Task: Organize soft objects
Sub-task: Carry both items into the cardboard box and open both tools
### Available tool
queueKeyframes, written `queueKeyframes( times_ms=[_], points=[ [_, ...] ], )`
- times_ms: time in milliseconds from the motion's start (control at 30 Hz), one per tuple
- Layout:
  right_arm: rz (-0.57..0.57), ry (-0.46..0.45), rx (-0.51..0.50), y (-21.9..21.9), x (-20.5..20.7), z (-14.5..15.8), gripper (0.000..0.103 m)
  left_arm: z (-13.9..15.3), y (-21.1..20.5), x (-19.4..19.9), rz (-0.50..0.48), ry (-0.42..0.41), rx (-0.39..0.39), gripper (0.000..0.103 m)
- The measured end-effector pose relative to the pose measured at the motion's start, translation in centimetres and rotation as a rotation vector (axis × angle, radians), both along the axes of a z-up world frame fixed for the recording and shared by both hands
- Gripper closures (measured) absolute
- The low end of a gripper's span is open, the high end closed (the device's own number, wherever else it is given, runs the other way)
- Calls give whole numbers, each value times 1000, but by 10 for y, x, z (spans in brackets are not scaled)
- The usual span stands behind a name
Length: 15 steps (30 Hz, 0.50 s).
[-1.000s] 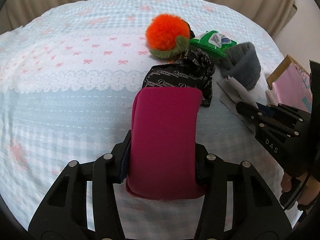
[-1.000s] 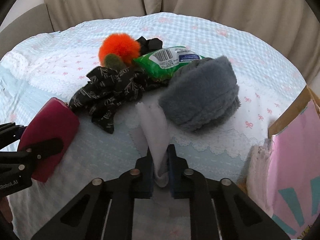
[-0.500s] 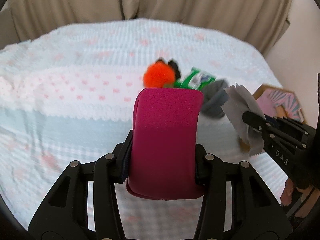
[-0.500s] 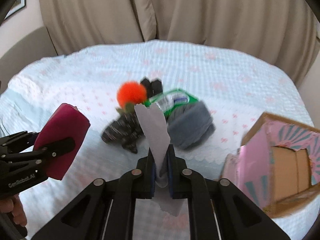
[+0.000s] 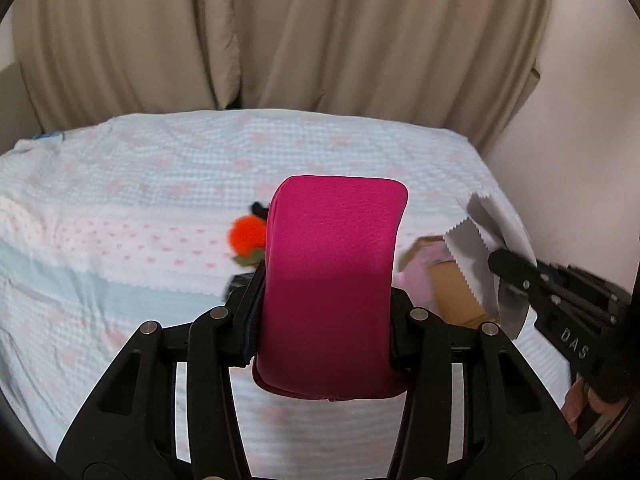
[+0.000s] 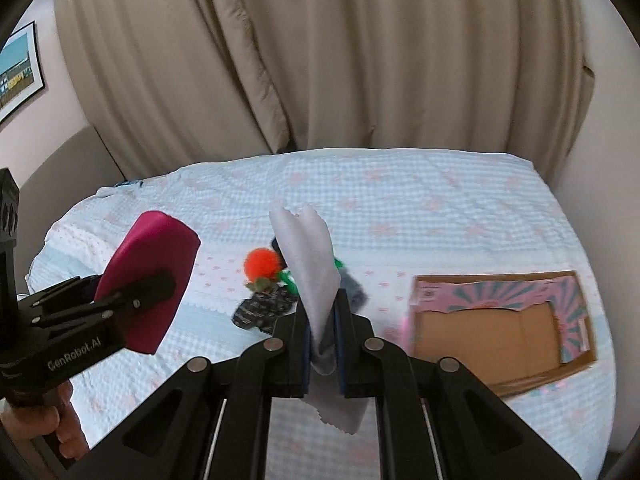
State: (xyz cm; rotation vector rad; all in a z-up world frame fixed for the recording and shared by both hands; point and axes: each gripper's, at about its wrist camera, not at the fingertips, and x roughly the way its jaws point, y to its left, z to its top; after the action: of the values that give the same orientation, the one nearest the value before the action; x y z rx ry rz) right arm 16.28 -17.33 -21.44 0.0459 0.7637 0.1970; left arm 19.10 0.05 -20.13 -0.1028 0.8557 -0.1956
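High above the bed [image 6: 400, 216], two items are carried. A magenta pouch [image 5: 332, 280] is clamped between the half-closed jaws of the left gripper [image 5: 326, 312]; a thin grey cloth [image 6: 316, 276] is pinched by the nearly closed right gripper [image 6: 323, 336]. The open box [image 6: 492, 340] lies below right. The limp cloth could be dragged free or dropped outside the box; the pouch could be squeezed out sideways.

A bed [image 6: 400, 208] under a pale blue gingham cover with pink bows carries everything. Near its middle lie an orange pompom [image 6: 261, 263], a black patterned cloth [image 6: 262, 309] and a grey fuzzy item [image 6: 356, 294], close together. An open cardboard box [image 6: 492, 332] with pink lining sits apart to their right.
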Motion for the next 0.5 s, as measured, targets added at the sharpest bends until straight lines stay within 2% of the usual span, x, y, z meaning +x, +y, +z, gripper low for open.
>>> queueKeyframes(
  times_ms=[100, 200, 333, 500],
  points=[
    [-8, 14, -5, -39, -4, 10, 94, 12, -41, -4, -2, 11, -15, 61],
    [-25, 35, -3, -85, -7, 17, 94, 10, -84, -2, -15, 42, -30, 61],
    [-36, 73, -27, -135, -3, 18, 94, -4, -141, 5, -31, 91, -33, 61],
    [-42, 152, -42, -197, 14, -4, 94, -37, -205, 22, -42, 165, -27, 61]
  ],
)
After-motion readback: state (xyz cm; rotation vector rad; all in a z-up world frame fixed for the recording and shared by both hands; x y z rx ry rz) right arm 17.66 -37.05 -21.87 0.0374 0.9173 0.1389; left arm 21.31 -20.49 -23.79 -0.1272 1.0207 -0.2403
